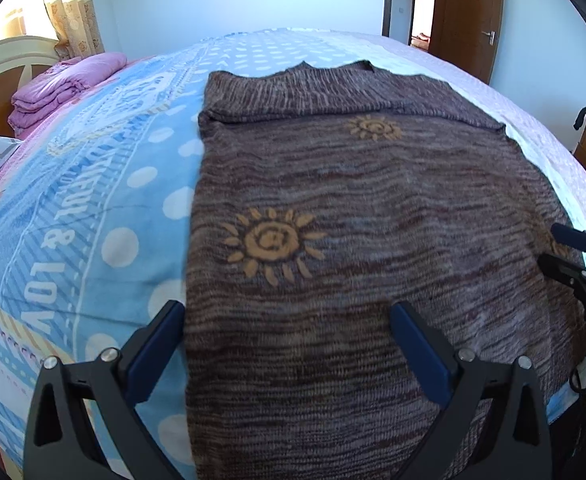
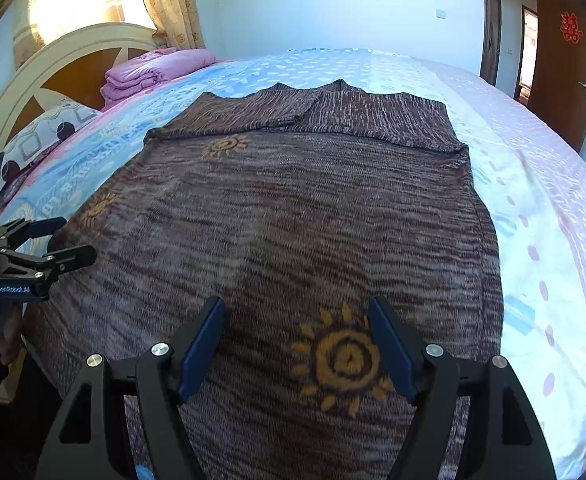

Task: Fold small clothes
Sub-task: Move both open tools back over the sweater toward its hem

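Brown marled knit sweater (image 1: 373, 208) lies flat ahead of me on bedspread, hem end nearest, neckline at far end. Both sleeves folded in across chest, forming band along far part; their ribbed cuffs meet near middle. Orange sun motifs on knit: one near my left side, smaller one farther up, another close in on right side. Left edge straight; right edge bulges outward slightly.

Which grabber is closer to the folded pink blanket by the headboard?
Left. The left gripper sits at the sweater's edge on the pink blanket's side; the right gripper is farther across.
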A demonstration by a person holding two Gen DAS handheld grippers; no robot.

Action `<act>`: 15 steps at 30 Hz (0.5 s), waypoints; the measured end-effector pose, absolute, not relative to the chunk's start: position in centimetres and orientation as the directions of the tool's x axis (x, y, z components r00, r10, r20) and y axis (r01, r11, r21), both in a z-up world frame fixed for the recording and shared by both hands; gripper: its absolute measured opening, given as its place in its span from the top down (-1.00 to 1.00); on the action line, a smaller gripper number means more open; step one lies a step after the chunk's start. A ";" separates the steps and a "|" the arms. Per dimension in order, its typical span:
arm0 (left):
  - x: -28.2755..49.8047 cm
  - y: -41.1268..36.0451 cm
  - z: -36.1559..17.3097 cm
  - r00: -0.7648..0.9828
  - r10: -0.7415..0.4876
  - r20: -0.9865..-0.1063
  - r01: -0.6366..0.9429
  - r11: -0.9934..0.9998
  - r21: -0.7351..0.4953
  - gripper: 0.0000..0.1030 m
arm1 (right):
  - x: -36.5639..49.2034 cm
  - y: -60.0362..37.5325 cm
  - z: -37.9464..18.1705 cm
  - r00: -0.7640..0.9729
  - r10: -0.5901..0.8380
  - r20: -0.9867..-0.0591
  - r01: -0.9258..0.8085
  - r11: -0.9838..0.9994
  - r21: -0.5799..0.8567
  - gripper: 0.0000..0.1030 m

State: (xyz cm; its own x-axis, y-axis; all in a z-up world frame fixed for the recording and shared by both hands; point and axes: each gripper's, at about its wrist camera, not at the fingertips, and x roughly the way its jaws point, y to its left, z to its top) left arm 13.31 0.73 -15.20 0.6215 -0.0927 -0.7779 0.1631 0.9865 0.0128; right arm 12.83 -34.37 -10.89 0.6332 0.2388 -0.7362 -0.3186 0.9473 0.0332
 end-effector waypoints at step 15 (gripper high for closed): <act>10.1 0.6 -15.8 0.626 -0.079 -0.776 0.183 0.982 0.048 -1.00 | 9.1 -35.0 -12.0 0.633 0.209 -0.745 -0.348 0.937 -0.033 -0.62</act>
